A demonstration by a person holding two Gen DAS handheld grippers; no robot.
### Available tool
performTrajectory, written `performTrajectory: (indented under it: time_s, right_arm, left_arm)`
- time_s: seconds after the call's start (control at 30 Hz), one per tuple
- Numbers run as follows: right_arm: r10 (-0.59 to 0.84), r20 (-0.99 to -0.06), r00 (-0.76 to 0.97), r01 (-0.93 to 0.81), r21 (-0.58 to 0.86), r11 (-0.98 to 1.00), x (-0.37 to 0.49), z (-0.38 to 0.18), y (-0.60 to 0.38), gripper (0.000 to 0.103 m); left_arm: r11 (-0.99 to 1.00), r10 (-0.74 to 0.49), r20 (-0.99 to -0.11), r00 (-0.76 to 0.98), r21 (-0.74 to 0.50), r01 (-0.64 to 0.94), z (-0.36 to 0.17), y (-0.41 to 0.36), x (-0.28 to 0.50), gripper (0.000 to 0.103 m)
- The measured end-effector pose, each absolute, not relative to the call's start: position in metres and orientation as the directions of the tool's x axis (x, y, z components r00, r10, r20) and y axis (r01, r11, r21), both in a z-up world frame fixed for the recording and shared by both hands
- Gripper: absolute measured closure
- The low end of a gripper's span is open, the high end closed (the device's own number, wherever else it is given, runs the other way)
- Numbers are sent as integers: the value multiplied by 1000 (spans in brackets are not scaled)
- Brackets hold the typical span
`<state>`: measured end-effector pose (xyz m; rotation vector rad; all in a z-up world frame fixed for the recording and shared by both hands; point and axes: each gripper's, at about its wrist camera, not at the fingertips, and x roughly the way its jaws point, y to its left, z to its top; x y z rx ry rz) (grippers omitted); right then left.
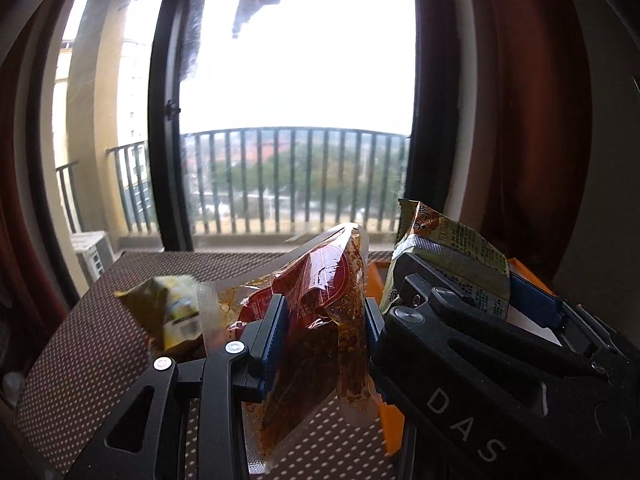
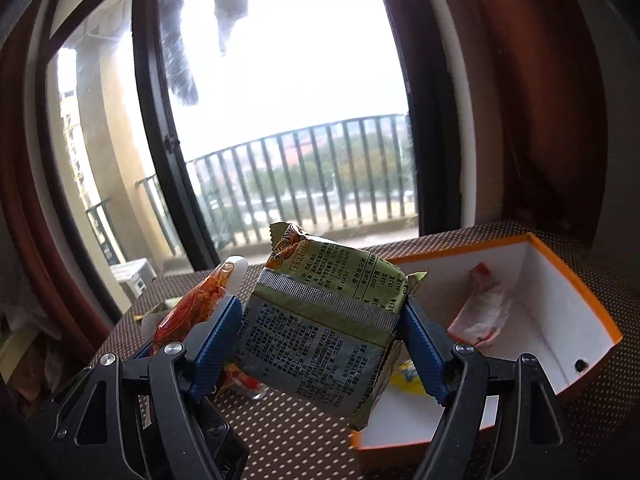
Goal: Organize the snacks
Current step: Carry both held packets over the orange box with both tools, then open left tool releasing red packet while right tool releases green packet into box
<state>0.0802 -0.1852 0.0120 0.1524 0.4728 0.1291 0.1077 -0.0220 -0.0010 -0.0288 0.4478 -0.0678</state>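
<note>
Both tools carry a snack above the table.

Left wrist view: my left tool is pinched narrow on a clear red spicy pouch at lower centre; a yellow-green packet lies on the dotted table at lower left.
Right wrist view: my right tool grips a wide green packet at centre; the orange-rimmed box, lower right, holds a white-and-red wrapper.
</note>
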Motion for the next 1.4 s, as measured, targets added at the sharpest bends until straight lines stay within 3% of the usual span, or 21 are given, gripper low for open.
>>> performTrajectory:
  time_s: [0.57, 1.27, 1.4]
  right_arm:
    - [34, -417, 908, 52, 193, 980, 96, 11, -265, 22]
    - [-100, -519, 849, 227, 186, 956, 115, -29, -338, 22]
    - [-109, -541, 834, 249, 191, 950, 114, -39, -345, 23]
  left_arm:
    - [978, -199, -457, 867, -44, 202, -11, -89, 155, 65]
    - [941, -296, -620, 727, -58, 334, -61, -157, 197, 65]
    - [939, -280, -670, 687, -41, 343, -70, -168, 198, 57]
